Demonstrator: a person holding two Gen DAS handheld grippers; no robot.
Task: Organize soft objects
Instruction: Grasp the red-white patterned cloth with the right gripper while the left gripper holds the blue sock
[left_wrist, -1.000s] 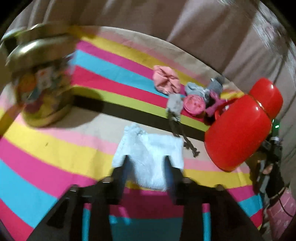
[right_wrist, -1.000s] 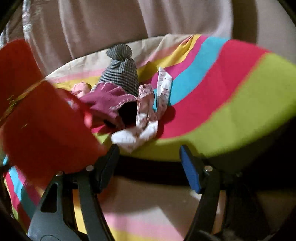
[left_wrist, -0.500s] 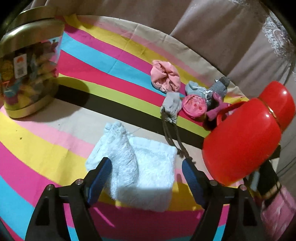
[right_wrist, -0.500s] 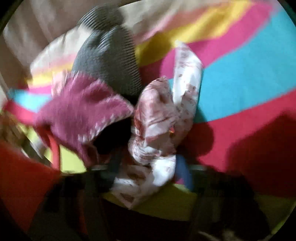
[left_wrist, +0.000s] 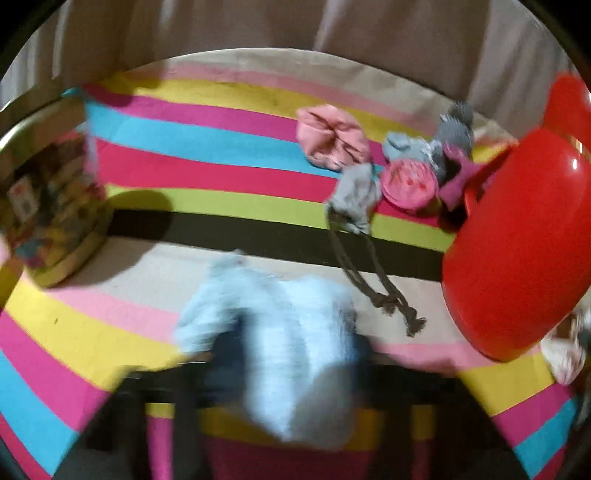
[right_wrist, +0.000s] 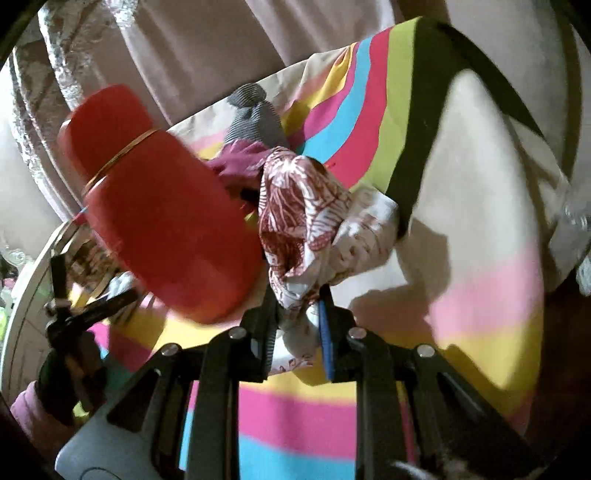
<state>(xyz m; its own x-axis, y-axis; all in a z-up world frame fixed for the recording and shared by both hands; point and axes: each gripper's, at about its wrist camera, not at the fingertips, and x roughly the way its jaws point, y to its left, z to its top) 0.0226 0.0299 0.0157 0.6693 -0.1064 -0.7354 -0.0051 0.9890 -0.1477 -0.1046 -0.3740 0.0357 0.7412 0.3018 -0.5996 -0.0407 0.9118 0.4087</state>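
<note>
Right wrist: right tongs (right_wrist: 297, 325) clamped on patterned cloth (right_wrist: 306, 210); left tongs (left_wrist: 291, 350) just closing around white towel (left_wrist: 280, 325).

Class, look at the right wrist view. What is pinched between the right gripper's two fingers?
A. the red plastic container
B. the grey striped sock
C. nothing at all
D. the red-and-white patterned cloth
D: the right gripper has its jaws closed on the red-and-white patterned cloth, which bunches up above the fingertips, while the red container sits to the left and the grey striped sock lies farther back.
</note>
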